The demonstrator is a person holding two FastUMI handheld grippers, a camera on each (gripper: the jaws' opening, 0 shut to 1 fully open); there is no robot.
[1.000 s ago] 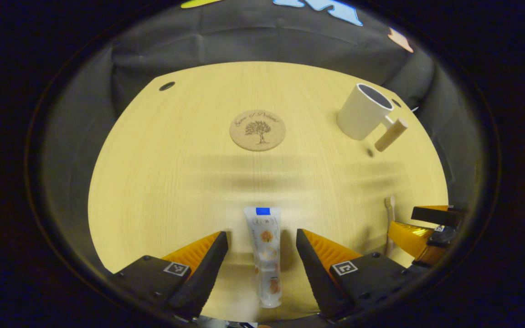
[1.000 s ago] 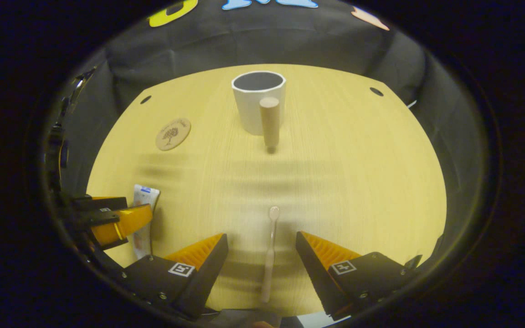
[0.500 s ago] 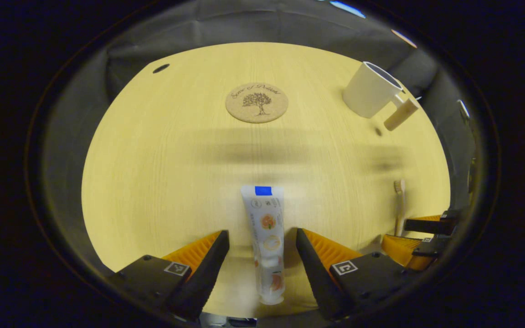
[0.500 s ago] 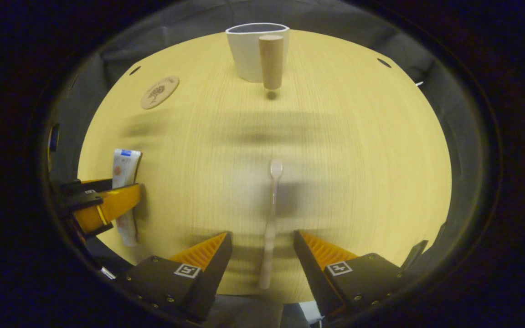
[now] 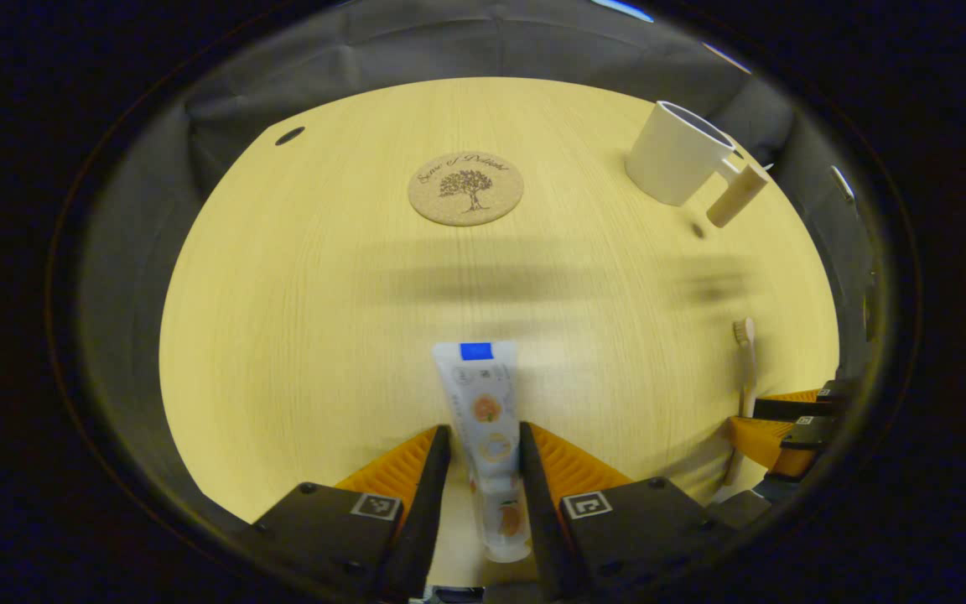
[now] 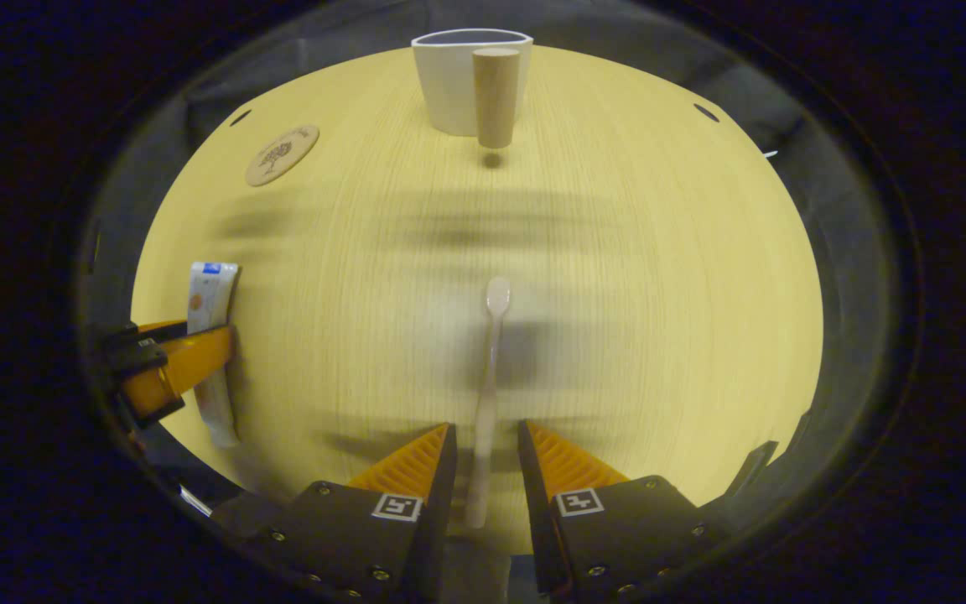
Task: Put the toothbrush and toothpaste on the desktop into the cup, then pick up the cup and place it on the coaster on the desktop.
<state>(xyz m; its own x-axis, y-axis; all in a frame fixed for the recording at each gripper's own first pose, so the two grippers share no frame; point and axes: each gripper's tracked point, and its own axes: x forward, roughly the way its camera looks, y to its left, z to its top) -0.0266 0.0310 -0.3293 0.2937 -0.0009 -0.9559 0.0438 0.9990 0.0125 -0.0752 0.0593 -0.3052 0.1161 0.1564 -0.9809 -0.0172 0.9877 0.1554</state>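
Near the desk (image 5: pixel 298 285) edge, well short of the cup (image 5: pixel 677 153), I'm squeezing the toothpaste (image 5: pixel 487 428) lengthwise in my left gripper (image 5: pixel 483 470), while my right gripper (image 6: pixel 483 470) is narrowing around the toothbrush (image 6: pixel 487 394), handle pointing at me.

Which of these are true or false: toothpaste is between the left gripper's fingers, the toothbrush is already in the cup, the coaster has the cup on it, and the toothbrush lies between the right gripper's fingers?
1. The toothpaste lies between the left gripper's fingers. True; the fingers stand close on both sides of the tube.
2. The toothbrush is already in the cup. False; it lies flat on the desktop.
3. The cup stands on the coaster. False; the coaster is bare and the cup stands apart from it.
4. The toothbrush handle runs between the right gripper's fingers. True.
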